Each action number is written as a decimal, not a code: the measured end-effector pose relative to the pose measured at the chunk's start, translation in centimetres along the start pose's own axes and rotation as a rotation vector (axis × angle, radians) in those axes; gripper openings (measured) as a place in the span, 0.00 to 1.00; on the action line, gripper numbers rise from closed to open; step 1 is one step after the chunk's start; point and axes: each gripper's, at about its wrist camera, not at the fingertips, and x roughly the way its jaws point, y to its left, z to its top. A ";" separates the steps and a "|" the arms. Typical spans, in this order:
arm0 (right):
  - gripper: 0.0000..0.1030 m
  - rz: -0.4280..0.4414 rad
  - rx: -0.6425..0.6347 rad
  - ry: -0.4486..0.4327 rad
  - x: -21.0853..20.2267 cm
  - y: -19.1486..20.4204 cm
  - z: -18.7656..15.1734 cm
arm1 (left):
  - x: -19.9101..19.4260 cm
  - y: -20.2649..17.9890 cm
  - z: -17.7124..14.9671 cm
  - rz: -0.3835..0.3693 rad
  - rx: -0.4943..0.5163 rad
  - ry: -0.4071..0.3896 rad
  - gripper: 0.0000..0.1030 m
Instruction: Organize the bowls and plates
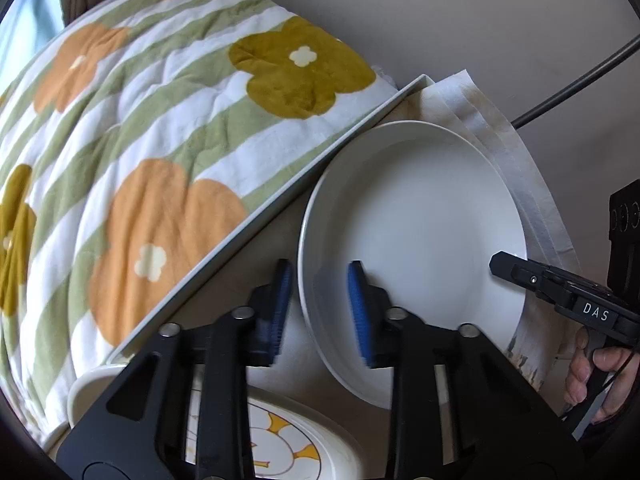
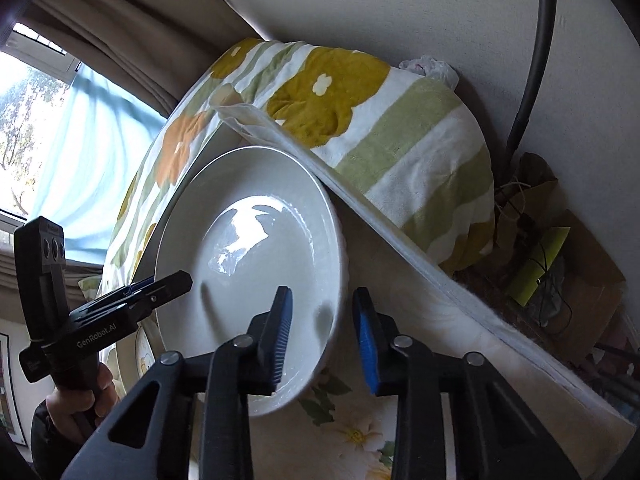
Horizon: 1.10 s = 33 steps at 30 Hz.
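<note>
Two grippers straddle opposite rims of one white plate [image 1: 412,240], which lies on the table beside a floral blanket [image 1: 140,140]. Left gripper [image 1: 318,308]: fingers parted moderately, the near-left rim passing between the pads, contact not evident. Right gripper [image 2: 324,336]: same stance on the right rim, gap visible (no clamping yet). Both sit equally near; each rim runs across the finger gap. Only the left view shows a patterned plate [image 1: 280,440] below; only the right shows the floral tablecloth [image 2: 352,432].
</note>
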 end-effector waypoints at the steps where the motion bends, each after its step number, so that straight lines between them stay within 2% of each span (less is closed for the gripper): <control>1: 0.21 -0.004 -0.001 -0.003 0.0 0.0 0.0 | 0.1 0.0 0.0 0.002 0.006 0.002 0.19; 5: 0.15 -0.018 -0.001 -0.010 0.1 -0.1 0.0 | 0.3 -0.1 0.0 0.009 0.023 -0.005 0.18; 11: 0.15 -0.022 -0.020 -0.006 0.1 -0.1 0.1 | 0.0 -0.6 0.0 0.036 0.036 -0.014 0.18; 21: 0.15 0.014 -0.104 -0.045 -2.2 0.4 0.0 | -3.8 -2.8 -1.6 0.100 0.032 -0.113 0.18; 27: 0.15 0.075 -0.226 -0.050 -5.6 1.7 0.0 | -9.1 -4.8 -4.0 0.152 -0.055 -0.209 0.18; 33: 0.15 0.162 -0.409 -0.007 -9.6 4.4 -0.8 | -15.4 -7.2 -9.2 0.245 -0.199 -0.313 0.18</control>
